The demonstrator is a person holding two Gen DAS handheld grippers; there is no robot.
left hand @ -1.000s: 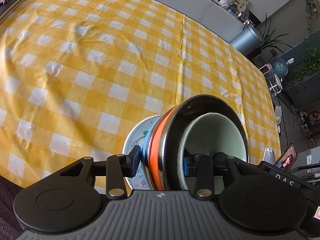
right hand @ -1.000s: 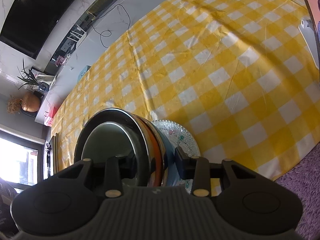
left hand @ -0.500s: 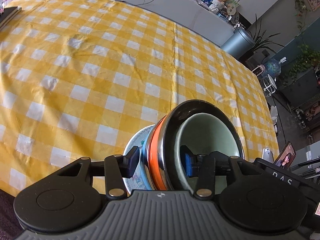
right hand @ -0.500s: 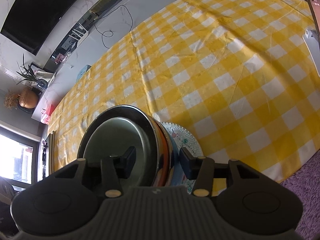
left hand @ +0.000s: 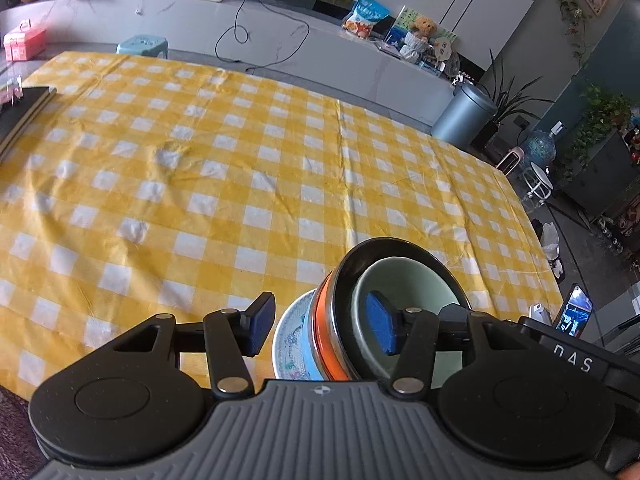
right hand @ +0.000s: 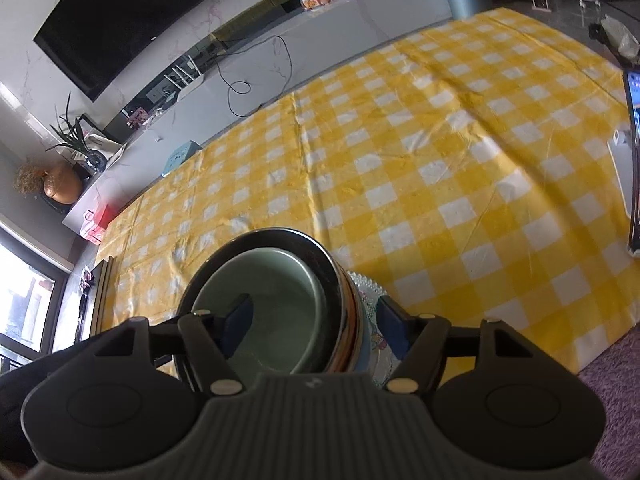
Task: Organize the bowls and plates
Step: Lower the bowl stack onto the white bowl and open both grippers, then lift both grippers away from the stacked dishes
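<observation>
We see the left hand-held gripper (left hand: 320,330) with its jaws opening: the stack's rim stands between the blue pads (left hand: 382,328), yet neither pad presses on it. The right hand-held gripper (right hand: 314,326) is likewise opening, spread wide about the opposite rim and gripping nothing. We count one stack of nested dishes: a pale green bowl (left hand: 408,280) sits inside a steel bowl (right hand: 276,240) with a dark, shiny rim, below it an orange band (left hand: 322,332), then a light blue layer (left hand: 309,354), and at the bottom one floral patterned plate (left hand: 290,340) (how many dishes lie between we cannot tell). The stack rests on the table (left hand: 240,184), near its front edge, on a yellow and white checked cloth.
</observation>
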